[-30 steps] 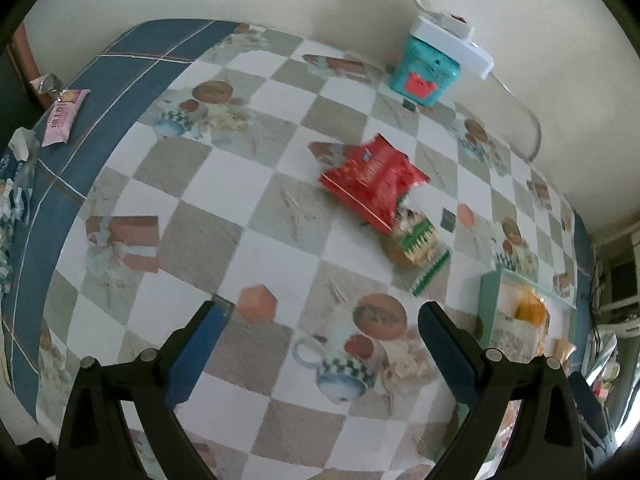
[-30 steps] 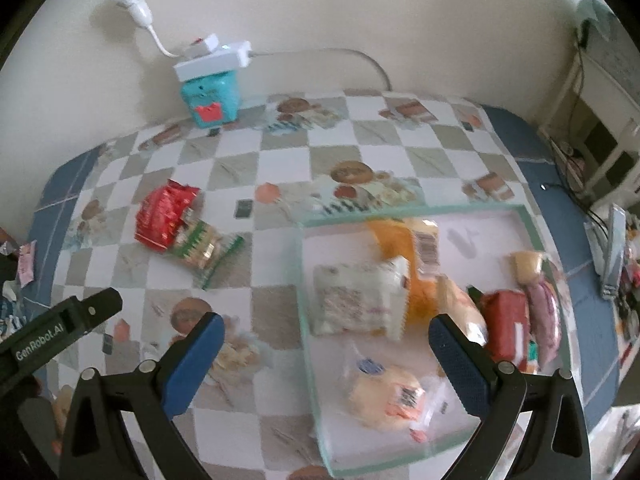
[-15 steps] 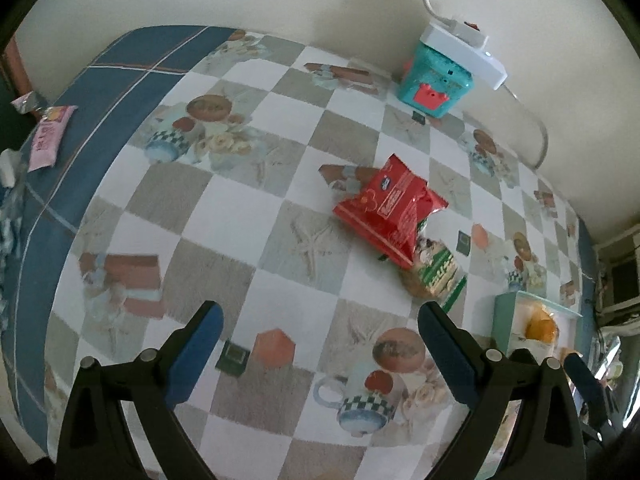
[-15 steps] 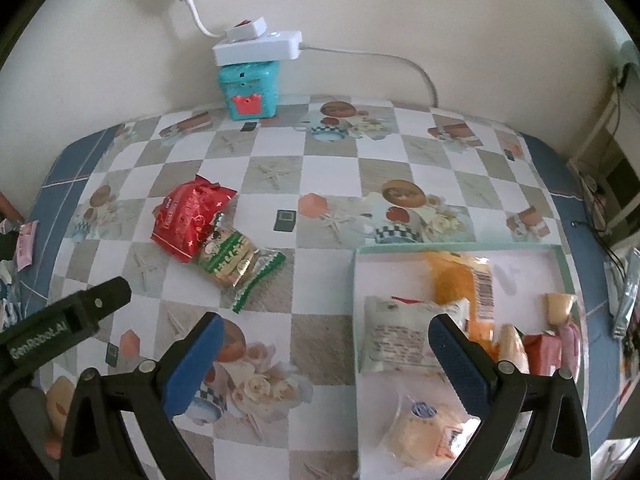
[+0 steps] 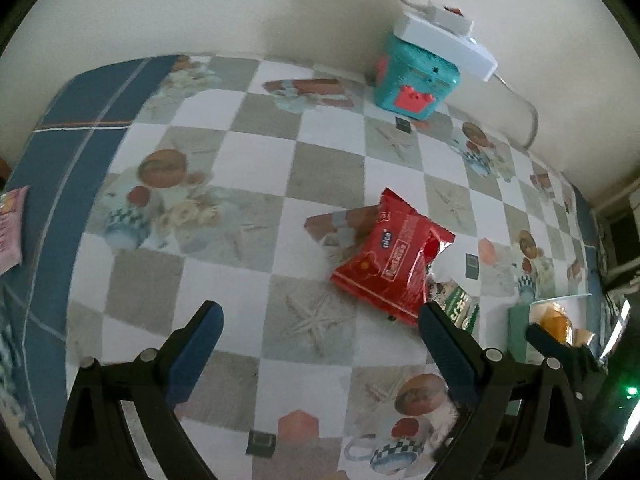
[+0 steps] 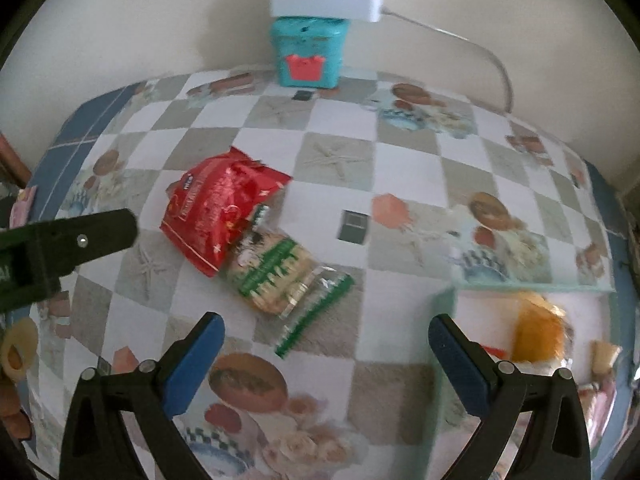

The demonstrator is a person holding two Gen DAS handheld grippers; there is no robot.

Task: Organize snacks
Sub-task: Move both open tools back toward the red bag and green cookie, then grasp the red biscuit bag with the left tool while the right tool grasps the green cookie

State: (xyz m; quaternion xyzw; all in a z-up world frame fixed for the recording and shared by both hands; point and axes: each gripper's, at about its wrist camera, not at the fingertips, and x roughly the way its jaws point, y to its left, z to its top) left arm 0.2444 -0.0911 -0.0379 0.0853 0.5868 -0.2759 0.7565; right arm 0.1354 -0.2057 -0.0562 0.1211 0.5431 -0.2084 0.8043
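Both tongs were spread wide and held nothing. The left tongs (image 5: pixel 320 320) hovered over the checkered tabletop (image 5: pixel 256 168), with the red snack bag (image 5: pixel 394 268) lying just ahead of their right finger. The right tongs (image 6: pixel 326 332) hung over the same tabletop (image 6: pixel 400 172), and the green cracker packet (image 6: pixel 276 276) lay between and just beyond their fingertips. The red snack bag (image 6: pixel 218 216) and the cracker packet touched, the bag's lower corner overlapping the packet's upper end; both lay flat near the middle of the tabletop. In the left view only a sliver of the cracker packet (image 5: pixel 456 304) showed behind the right finger. The pale green tray (image 6: pixel 448 308) sat at the right side of the tabletop, just beside the right finger of the right tongs, and held an orange packet (image 6: pixel 538 332) and other snacks that were too blurred to tell apart. In the left view the tray (image 5: pixel 518 328) appeared at the far right, partly hidden by the other tongs. Against the wall stood a teal box (image 6: pixel 308 52) with a red patch on its front, and a white power strip (image 6: pixel 326 4) rested on top of it, its cord curving away to the right. A pink packet (image 5: pixel 10 232) lay at the left edge, on the blue border of the cloth. A black part of the left tool (image 6: pixel 68 240) reached in from the left in the right view.
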